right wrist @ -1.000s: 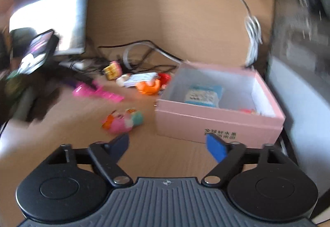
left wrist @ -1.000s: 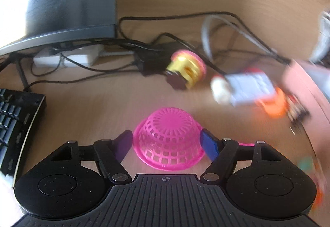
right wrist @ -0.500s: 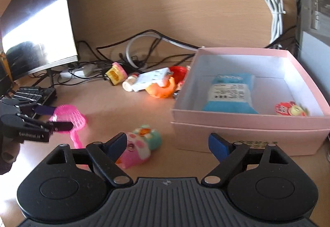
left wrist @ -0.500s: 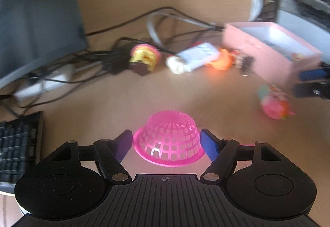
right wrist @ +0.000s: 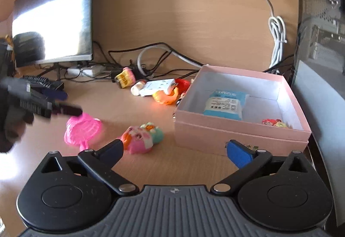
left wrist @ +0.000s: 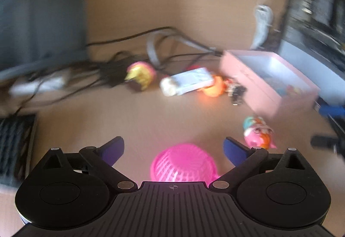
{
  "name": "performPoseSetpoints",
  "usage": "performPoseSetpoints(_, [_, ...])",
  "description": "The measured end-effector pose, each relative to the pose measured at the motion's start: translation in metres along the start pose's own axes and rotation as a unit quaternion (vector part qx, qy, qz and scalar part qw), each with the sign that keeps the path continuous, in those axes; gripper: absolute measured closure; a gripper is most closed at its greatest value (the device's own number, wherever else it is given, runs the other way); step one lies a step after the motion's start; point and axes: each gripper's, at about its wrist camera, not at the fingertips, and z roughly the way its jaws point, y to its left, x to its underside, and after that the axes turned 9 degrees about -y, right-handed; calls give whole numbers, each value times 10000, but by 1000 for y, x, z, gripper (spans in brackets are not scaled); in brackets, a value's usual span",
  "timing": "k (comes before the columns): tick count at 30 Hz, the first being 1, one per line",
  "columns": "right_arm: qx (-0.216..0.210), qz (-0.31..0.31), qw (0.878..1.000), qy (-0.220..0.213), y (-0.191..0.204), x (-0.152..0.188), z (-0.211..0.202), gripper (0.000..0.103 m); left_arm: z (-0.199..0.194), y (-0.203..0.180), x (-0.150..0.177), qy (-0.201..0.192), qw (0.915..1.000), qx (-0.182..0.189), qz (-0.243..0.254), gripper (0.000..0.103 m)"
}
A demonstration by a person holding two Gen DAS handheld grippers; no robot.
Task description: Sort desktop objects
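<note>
Your left gripper [left wrist: 173, 148] is opening wide around the pink mesh strainer [left wrist: 183, 163] on the tabletop [left wrist: 151, 116], gripping nothing. Your right gripper [right wrist: 174, 148], also opening, is empty beside the pink toy [right wrist: 141, 136]. Closing carelessly could skid the light strainer away.

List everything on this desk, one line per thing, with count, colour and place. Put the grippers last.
strainer scoop: 1, pink, on the desk at left, under the left gripper
pig toy: 1, pink and teal, on the desk in front of the box
box: 1, pink, open, at right
packet: 1, blue and white, inside the box
small toy: 1, red and yellow, in the box's near right corner
yellow toy: 1, yellow and pink, by the cables
white case: 1, white, left of the box
orange toy: 1, orange, beside the white case
monitor: 1, dark, back left
cables: several, black and white, at the back
left gripper: opening, scoop between its fingers but not pressed
right gripper: opening, nothing between its fingers
</note>
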Motion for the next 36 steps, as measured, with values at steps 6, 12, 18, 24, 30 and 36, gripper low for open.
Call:
performPoseSetpoints(6, [-468, -915, 9947, -44, 54, 3, -2, 60, -19, 9, 19, 186, 9973, -702, -127, 1])
performPoseSetpoints(12, [-934, -650, 9894, 897, 87, 13, 37, 68, -20, 19, 23, 181, 9949, -948, -292, 1])
performPoseSetpoints(18, [-2222, -88, 9704, 939, 98, 9, 16, 66, -6, 15, 25, 321, 9944, -972, -245, 1])
performPoseSetpoints(24, [-1204, -352, 9916, 325, 69, -1, 1, 38, -9, 10, 32, 220, 9951, -921, -268, 1])
performPoseSetpoints(30, [-460, 193, 9965, 673, 42, -9, 51, 35, -22, 0, 38, 41, 9937, -1107, -162, 0])
performPoseSetpoints(36, [-44, 214, 9946, 1011, 52, -8, 95, 49, -15, -11, 35, 105, 9952, -964, -149, 0])
